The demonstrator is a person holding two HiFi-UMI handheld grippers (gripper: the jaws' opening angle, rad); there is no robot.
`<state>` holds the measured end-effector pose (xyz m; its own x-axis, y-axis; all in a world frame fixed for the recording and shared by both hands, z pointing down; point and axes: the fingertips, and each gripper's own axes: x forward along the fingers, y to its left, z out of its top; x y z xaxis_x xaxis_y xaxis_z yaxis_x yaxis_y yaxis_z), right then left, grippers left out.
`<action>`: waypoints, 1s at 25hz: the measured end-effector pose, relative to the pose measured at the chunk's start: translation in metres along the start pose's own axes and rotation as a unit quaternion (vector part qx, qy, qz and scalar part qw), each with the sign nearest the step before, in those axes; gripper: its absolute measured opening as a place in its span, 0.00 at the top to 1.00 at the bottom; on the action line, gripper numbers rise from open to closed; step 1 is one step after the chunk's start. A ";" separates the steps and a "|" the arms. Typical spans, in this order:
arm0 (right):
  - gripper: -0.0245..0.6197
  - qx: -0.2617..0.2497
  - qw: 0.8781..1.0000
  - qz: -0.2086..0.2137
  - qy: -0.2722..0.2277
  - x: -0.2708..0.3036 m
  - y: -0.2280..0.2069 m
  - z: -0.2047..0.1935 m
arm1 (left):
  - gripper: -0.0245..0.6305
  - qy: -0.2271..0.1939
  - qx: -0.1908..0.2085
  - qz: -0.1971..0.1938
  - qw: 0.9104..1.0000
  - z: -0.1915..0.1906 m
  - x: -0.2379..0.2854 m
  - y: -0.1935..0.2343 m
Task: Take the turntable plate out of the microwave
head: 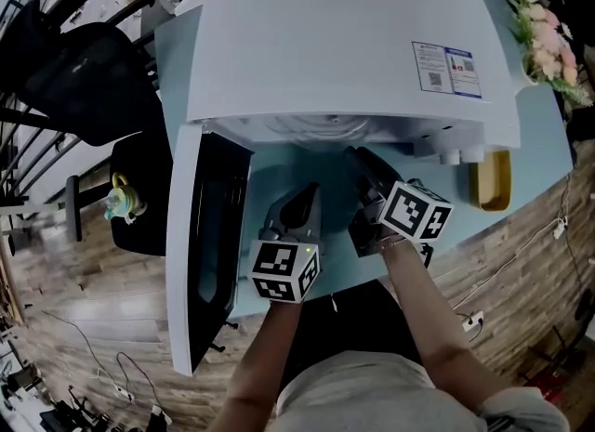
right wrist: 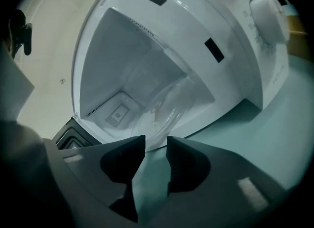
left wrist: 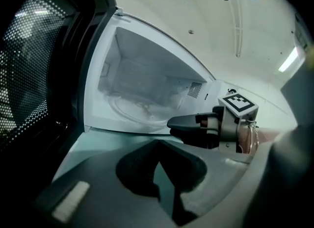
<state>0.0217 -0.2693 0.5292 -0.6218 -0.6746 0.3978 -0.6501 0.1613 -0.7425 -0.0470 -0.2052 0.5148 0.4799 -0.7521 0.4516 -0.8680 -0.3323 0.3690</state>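
Observation:
A white microwave (head: 344, 40) stands on a pale blue table (head: 279, 175) with its dark door (head: 209, 235) swung open to the left. The clear glass turntable plate (right wrist: 169, 107) lies on the cavity floor (left wrist: 137, 109). My right gripper (right wrist: 156, 141) is at the cavity's front edge, its jaws a narrow gap apart and turned so that the plate's near rim reaches just between the tips. In the head view it points into the opening (head: 359, 154). My left gripper (left wrist: 157, 142) is shut and empty, held back over the table in front of the opening (head: 309, 192).
The open door stands as a wall close on the left of my left gripper. A yellowish tray (head: 490, 179) lies right of the microwave, with flowers (head: 548, 40) behind it. A black stool with a teal toy (head: 124, 200) stands on the floor at left.

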 end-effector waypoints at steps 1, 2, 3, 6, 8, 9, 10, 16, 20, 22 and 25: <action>0.74 0.007 1.000 0.002 0.000 0.002 0.000 0.000 | 0.96 0.001 0.001 -0.001 1.000 -0.001 0.000 0.000; 0.74 0.015 1.000 0.004 -0.001 0.004 0.000 0.001 | 0.96 0.002 0.001 -0.001 1.000 -0.002 0.001 0.000; 0.73 0.022 1.000 0.005 -0.003 0.006 -0.001 0.002 | 0.96 0.004 0.000 -0.001 1.000 -0.003 0.002 0.000; 0.73 0.041 0.999 0.007 -0.007 0.010 -0.002 0.004 | 0.96 0.007 -0.006 0.001 1.000 -0.005 0.003 0.003; 0.73 0.057 0.998 0.008 -0.008 0.013 -0.002 0.007 | 0.96 0.006 -0.008 0.000 1.000 -0.003 0.004 0.004; 0.73 0.067 0.998 0.007 -0.009 0.014 -0.002 0.008 | 0.96 0.007 -0.008 0.000 1.000 -0.003 0.005 0.004; 0.74 0.075 0.997 0.004 -0.009 0.015 -0.004 0.008 | 0.96 0.008 -0.010 0.000 1.000 -0.004 0.005 0.005; 0.79 0.086 0.996 -0.011 -0.006 0.015 -0.008 0.007 | 0.96 0.017 -0.020 -0.004 1.000 -0.005 0.008 0.009; 0.80 0.097 0.995 -0.012 -0.007 0.014 -0.009 0.007 | 0.96 0.013 -0.024 -0.011 1.000 -0.001 0.009 0.008; 0.81 0.101 0.995 -0.011 -0.009 0.012 -0.010 0.008 | 0.96 0.008 -0.031 -0.016 0.999 0.001 0.009 0.006; 0.81 0.102 0.995 -0.008 -0.007 0.008 -0.009 0.005 | 0.95 -0.005 -0.044 -0.028 0.999 0.004 0.008 0.004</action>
<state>0.0250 -0.2802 0.5366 -0.6052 -0.6858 0.4043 -0.5566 0.0015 -0.8307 -0.0473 -0.2150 0.5167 0.5253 -0.7402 0.4198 -0.8251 -0.3222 0.4641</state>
